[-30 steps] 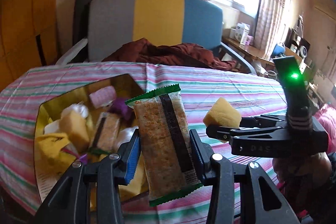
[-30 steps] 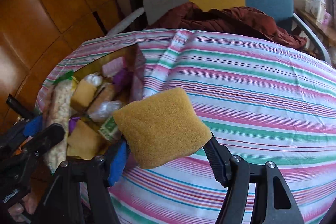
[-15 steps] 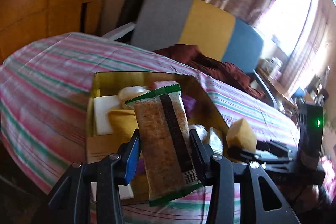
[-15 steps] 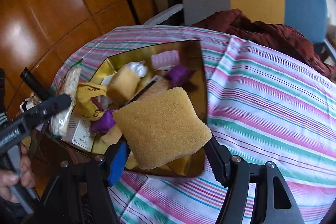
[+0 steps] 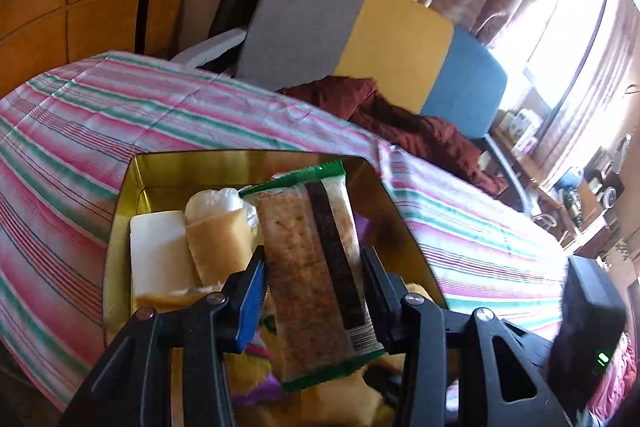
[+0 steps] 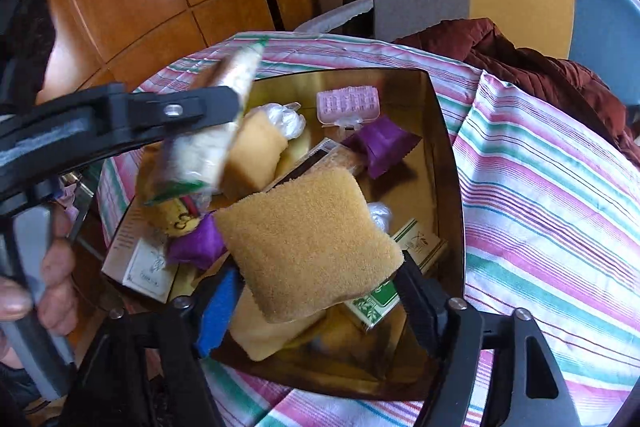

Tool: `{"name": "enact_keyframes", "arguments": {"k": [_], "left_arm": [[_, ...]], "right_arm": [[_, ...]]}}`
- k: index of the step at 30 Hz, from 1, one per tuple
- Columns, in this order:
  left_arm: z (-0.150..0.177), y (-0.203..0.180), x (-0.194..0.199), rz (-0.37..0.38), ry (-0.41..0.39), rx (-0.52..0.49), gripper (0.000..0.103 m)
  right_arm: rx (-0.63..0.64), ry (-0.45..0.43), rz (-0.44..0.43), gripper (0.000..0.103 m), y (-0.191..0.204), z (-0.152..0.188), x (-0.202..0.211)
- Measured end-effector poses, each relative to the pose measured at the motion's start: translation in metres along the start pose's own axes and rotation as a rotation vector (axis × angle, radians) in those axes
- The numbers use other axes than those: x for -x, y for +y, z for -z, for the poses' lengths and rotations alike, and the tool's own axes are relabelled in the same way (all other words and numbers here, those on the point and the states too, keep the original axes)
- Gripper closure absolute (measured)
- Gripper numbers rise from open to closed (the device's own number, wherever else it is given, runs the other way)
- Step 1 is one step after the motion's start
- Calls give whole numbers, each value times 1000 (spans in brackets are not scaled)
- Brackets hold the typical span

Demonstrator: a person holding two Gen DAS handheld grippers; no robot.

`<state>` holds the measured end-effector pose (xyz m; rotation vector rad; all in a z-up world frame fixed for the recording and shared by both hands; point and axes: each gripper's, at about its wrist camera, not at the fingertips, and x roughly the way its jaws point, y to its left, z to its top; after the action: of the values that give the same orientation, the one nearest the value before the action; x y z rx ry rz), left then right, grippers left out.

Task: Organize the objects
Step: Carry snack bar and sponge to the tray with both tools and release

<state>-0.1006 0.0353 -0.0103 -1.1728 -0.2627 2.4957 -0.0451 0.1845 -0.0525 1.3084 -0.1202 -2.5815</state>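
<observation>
My left gripper (image 5: pixel 312 267) is shut on a green-edged cracker packet (image 5: pixel 308 247) and holds it upright above the gold tin (image 5: pixel 132 187). In the right wrist view that packet (image 6: pixel 200 147) hangs over the tin's left side. My right gripper (image 6: pixel 320 291) is over the tin (image 6: pixel 444 147) with a yellow sponge (image 6: pixel 308 243) between its jaws. The jaws are opening: the blue pad looks just clear of the sponge's left edge, while the right finger still touches it.
The tin holds several things: a pink case (image 6: pixel 348 103), purple packets (image 6: pixel 380 143), another sponge (image 6: pixel 252 155), small boxes (image 6: pixel 400 283). It sits on a striped cloth (image 6: pixel 540 187). A chair (image 5: pixel 348 39) with a maroon garment (image 5: pixel 400 123) stands behind. A hand (image 6: pixel 56 267) grips the left handle.
Both grippers have swung left from the bare cloth to above the tin. The right jaws have widened around the sponge. The packet stays clamped in the left gripper.
</observation>
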Motion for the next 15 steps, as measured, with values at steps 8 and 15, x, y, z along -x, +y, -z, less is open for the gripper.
{"name": "enact_keyframes", "arguments": {"k": [8, 15], "left_arm": [[6, -1, -12, -19, 24, -17, 53], [19, -3, 16, -118, -18, -55, 45]], "right_arm": [[-35, -16, -7, 11, -7, 3, 3], [-39, -53, 10, 2, -1, 8, 16]]}}
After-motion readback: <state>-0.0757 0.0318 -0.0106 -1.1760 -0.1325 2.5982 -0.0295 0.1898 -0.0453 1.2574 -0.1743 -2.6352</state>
